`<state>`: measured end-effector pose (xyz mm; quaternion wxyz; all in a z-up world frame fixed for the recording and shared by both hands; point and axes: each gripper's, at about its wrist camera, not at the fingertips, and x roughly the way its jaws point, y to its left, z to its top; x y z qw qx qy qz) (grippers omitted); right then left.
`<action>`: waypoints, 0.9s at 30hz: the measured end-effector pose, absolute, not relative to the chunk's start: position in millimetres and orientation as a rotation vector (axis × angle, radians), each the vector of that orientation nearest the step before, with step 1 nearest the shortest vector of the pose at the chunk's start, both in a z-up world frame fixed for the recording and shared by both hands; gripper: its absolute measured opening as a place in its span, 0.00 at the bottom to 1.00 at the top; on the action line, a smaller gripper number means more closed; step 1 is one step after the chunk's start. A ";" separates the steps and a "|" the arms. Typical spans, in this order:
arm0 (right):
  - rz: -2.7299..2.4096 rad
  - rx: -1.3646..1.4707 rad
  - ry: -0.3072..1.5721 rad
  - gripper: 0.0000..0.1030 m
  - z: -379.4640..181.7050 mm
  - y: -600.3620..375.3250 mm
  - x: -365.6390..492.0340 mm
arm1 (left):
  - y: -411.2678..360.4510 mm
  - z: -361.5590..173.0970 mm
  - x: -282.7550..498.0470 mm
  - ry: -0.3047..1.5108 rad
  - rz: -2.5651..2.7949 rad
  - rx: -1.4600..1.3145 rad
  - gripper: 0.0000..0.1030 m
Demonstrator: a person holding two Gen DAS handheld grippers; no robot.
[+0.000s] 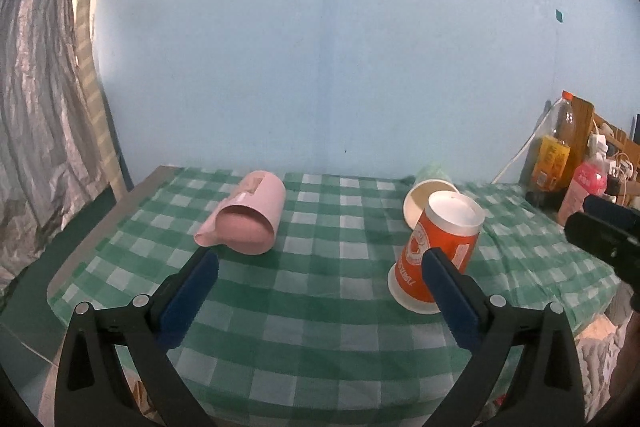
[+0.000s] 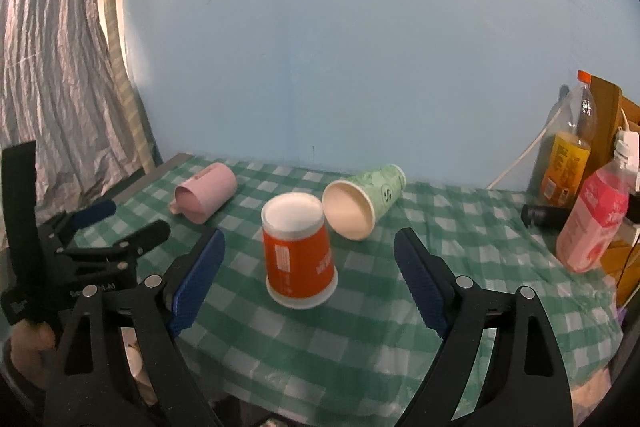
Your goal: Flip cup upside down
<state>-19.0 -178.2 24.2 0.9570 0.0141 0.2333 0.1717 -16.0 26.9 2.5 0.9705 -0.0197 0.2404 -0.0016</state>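
Note:
An orange paper cup stands upside down, rim on the green checked tablecloth; it also shows in the right wrist view. A green paper cup lies on its side behind it, mouth toward me. A pink cup lies on its side at the far left. My left gripper is open and empty, its right finger in front of the orange cup. My right gripper is open and empty, fingers either side of the orange cup, short of it.
Bottles and a wooden rack stand at the table's right edge. A blue wall rises behind the table. A grey curtain hangs at the left. The left gripper's body shows at the left of the right wrist view.

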 end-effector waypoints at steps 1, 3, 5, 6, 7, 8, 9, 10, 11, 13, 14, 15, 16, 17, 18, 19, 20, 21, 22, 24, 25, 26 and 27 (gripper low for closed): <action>0.346 0.029 0.473 0.83 22.9 -178.7 -19.9 | 25.4 2.6 -16.9 0.483 -0.008 -0.037 1.00; 0.339 0.032 0.473 0.83 20.1 -180.5 -20.9 | 22.4 4.0 -17.8 0.482 -0.010 -0.028 1.00; 0.336 0.038 0.471 0.83 17.3 -183.1 -20.5 | 19.1 7.9 -18.0 0.479 -0.004 -0.020 1.00; 0.336 0.041 0.469 0.83 16.4 -184.2 -20.2 | 18.0 10.3 -18.3 0.477 -0.002 -0.021 1.00; 0.336 0.040 0.469 0.83 15.0 -185.6 -19.5 | 16.5 13.7 -18.6 0.471 -0.004 -0.025 1.00; 0.333 0.038 0.469 0.83 13.5 -187.1 -18.8 | 15.5 14.8 -19.4 0.467 -0.003 -0.026 1.00; 0.326 0.038 0.469 0.83 12.8 -188.0 -18.6 | 13.6 16.5 -20.2 0.463 -0.001 -0.024 1.00; 0.319 0.036 0.471 0.83 11.9 -189.6 -18.2 | 11.6 16.7 -21.0 0.461 -0.007 -0.016 1.00; 0.321 0.034 0.471 0.83 11.7 -190.7 -18.2 | 9.9 16.3 -22.2 0.462 -0.011 -0.009 1.00; 0.310 0.036 0.466 0.83 12.0 -193.6 -19.0 | 6.7 13.3 -23.9 0.470 -0.017 0.015 1.00; 0.305 0.040 0.461 0.83 12.0 -195.7 -19.8 | 6.1 11.9 -24.1 0.474 -0.021 0.021 1.00; 0.308 0.043 0.461 0.83 12.1 -196.7 -20.0 | 5.6 10.6 -23.8 0.479 -0.022 0.024 1.00; 0.311 0.045 0.464 0.83 12.2 -197.7 -19.7 | 5.3 9.7 -22.8 0.484 -0.021 0.021 1.00; 0.310 0.047 0.466 0.83 12.0 -199.0 -19.2 | 4.7 9.3 -22.4 0.486 -0.026 0.019 1.00; 0.304 0.051 0.468 0.83 12.2 -200.5 -18.9 | 3.9 9.0 -22.3 0.489 -0.031 0.019 1.00; 0.301 0.055 0.469 0.83 12.5 -201.7 -18.7 | 3.1 8.4 -22.7 0.489 -0.032 0.024 1.00; 0.305 0.054 0.472 0.83 12.9 -202.2 -18.8 | 2.6 8.2 -23.2 0.489 -0.030 0.026 1.00; 0.307 0.050 0.472 0.83 13.6 -202.1 -19.2 | 1.9 7.8 -23.8 0.489 -0.032 0.030 1.00; 0.305 0.049 0.470 0.83 13.9 -201.9 -19.8 | 1.3 7.6 -24.2 0.490 -0.035 0.032 1.00; 0.306 0.049 0.468 0.83 14.6 -201.2 -21.2 | 0.9 7.6 -24.6 0.493 -0.036 0.032 1.00; 0.310 0.045 0.469 0.83 14.6 -199.9 -21.2 | 0.7 8.2 -24.9 0.494 -0.042 0.035 1.00; 0.310 0.044 0.471 0.83 13.8 -199.5 -20.9 | 1.0 9.1 -25.3 0.492 -0.045 0.039 1.00; 0.312 0.044 0.472 0.83 13.3 -199.2 -20.7 | 1.7 9.8 -25.8 0.489 -0.042 0.041 1.00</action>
